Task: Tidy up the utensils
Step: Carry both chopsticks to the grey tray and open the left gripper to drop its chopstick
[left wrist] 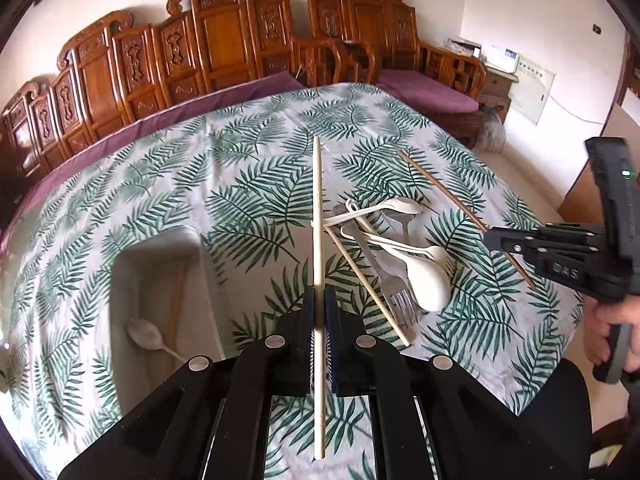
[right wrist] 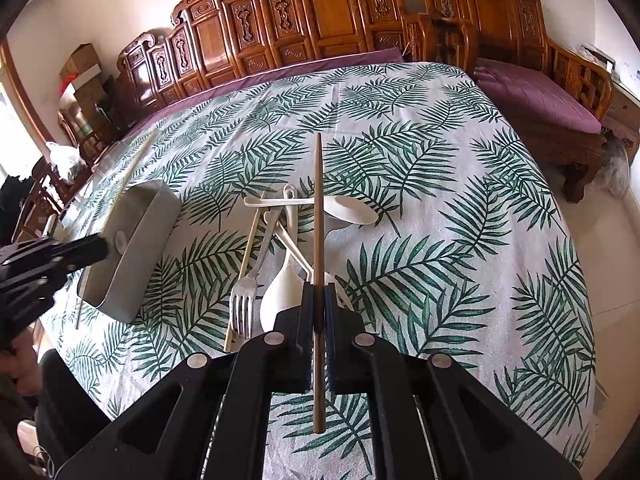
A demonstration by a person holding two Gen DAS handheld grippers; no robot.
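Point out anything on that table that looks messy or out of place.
The utensil pile is a tangle: white spoons, a fork and a loose chopstick cross one another on the tablecloth instead of lying in the grey bin.

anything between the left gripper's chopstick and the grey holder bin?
Nothing visible. The left gripper is shut on the pale chopstick, lifted off the cloth. The grey holder bin sits open-topped just beside it, and the utensil pile lies on the bin's far side from that gripper.
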